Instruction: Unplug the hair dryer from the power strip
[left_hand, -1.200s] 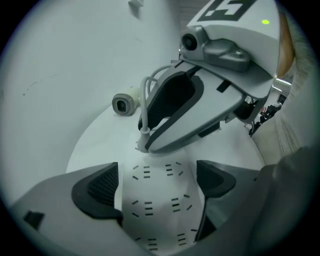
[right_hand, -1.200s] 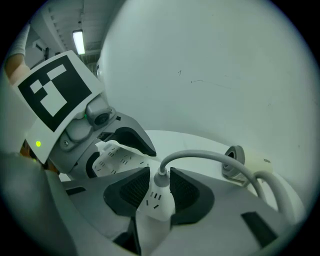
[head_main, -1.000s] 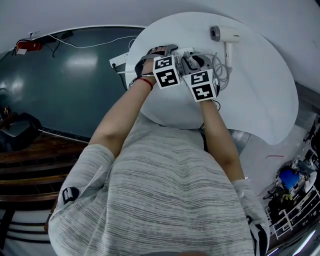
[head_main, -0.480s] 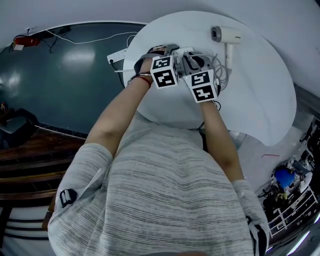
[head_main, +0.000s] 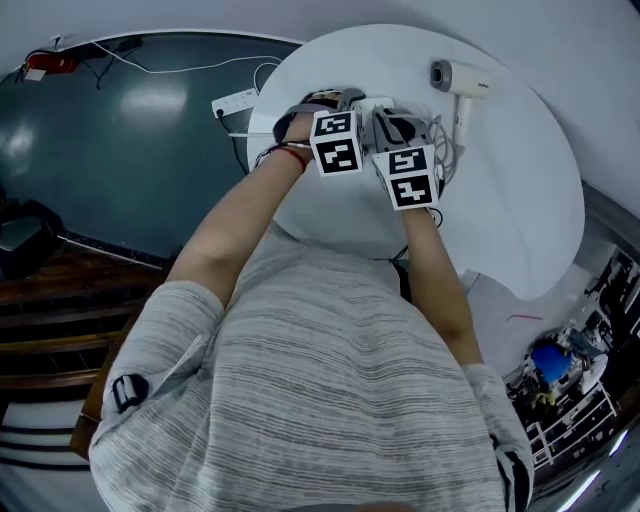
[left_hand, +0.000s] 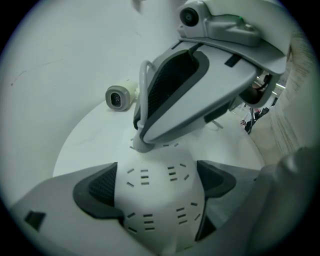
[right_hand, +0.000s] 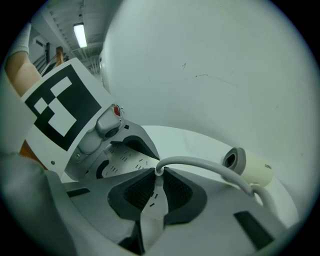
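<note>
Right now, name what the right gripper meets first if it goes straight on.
The plug, already between its jaws, which have just been closing; right behind it, likely the power strip.

Light: bright, even, soft | source: 1 ceiling strip lamp (right_hand: 80, 34) above left gripper (left_hand: 155, 182) | shadows: faint | glare: pale sheen on dark floor (head_main: 150, 105) left of it | lens: fisheye bending, black corners | focus: near jaws soft

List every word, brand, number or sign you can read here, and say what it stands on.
No text here can be read.
hair dryer: small grey print on the barrel, too small to read.
left marker cube and right marker cube: black-and-white square patterns only, no letters or digits.
power strip: socket slots only, no print visible.
</note>
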